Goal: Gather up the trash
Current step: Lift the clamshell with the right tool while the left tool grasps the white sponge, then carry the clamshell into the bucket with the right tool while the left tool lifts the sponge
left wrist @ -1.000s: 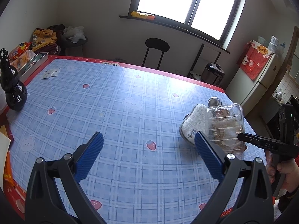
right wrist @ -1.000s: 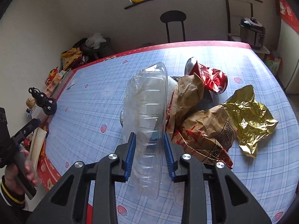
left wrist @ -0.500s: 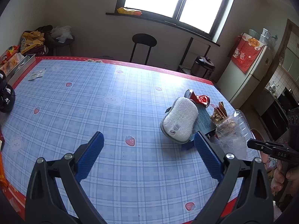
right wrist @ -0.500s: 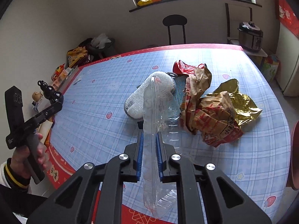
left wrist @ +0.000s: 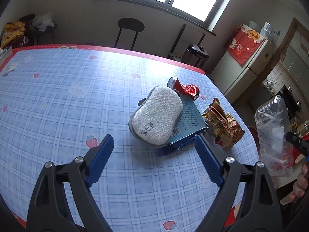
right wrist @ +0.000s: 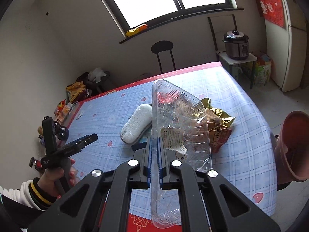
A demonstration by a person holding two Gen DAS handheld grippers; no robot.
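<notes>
My right gripper (right wrist: 154,143) is shut on a clear plastic clamshell container (right wrist: 177,119) and holds it off the table's near right edge; the container also shows in the left wrist view (left wrist: 274,135). My left gripper (left wrist: 154,158) is open and empty above the table, just short of the trash pile. The pile holds a white sponge (left wrist: 157,116), a blue wrapper (left wrist: 186,127), a crushed red can (left wrist: 185,89) and a brown snack bag (left wrist: 224,127). A gold wrapper (right wrist: 218,112) lies behind the bag.
A pink bin (right wrist: 293,147) stands off the table's right side. The table has a blue plaid cloth (left wrist: 77,106) with a red border. A black stool (left wrist: 129,31), a rice cooker (right wrist: 235,44) and a fridge (left wrist: 249,65) stand beyond.
My right gripper has lifted the clear container off the pile and pulled it back past the table edge toward the pink bin. My left gripper has swung right to face the pile.
</notes>
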